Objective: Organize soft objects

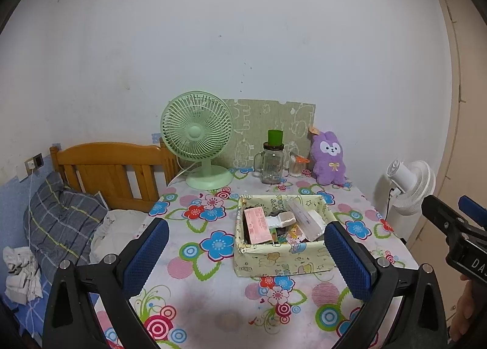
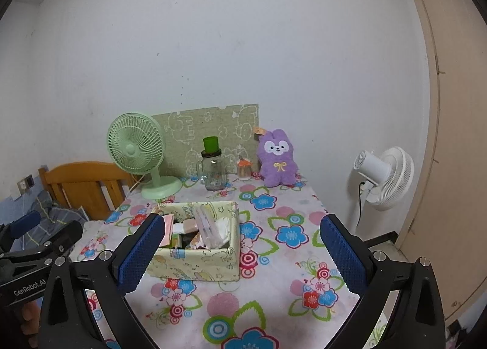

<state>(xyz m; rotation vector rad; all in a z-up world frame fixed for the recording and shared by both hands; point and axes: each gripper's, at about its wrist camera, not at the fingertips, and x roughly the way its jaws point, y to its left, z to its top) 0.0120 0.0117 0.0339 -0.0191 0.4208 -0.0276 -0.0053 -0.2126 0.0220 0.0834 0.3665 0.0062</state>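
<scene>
A pale wall with a beige door at the right backed a table (image 1: 213,312) spread with a flowered cloth, a wooden bed frame (image 1: 112,169) and a plaid pillow (image 1: 64,215) lying to its left. At the table's far edge, against a patterned green board, sat the purple plush rabbit (image 1: 329,157), just beside a small orange-lidded jar (image 1: 296,166), with a glass mug (image 1: 271,166) and a green desk fan (image 1: 197,139) further left. The plush stood upright facing the cameras, its long axis vertical, ears at the top and feet on the cloth. It looked light, stuffed and yielding, likely to squash under the pads and not to slip or break; the torso below the face seemed the best place to take hold, since an ear would probably let it dangle and swing. Nearer, in mid-table, a fabric-covered box (image 1: 274,260) held packets and sachets, well apart from the plush. The left gripper (image 1: 248,254) and the right gripper (image 2: 242,253) both hovered above the near part of the table with jaws spread wide and nothing between them. A white floor fan (image 2: 385,178) stood off to the right.
</scene>
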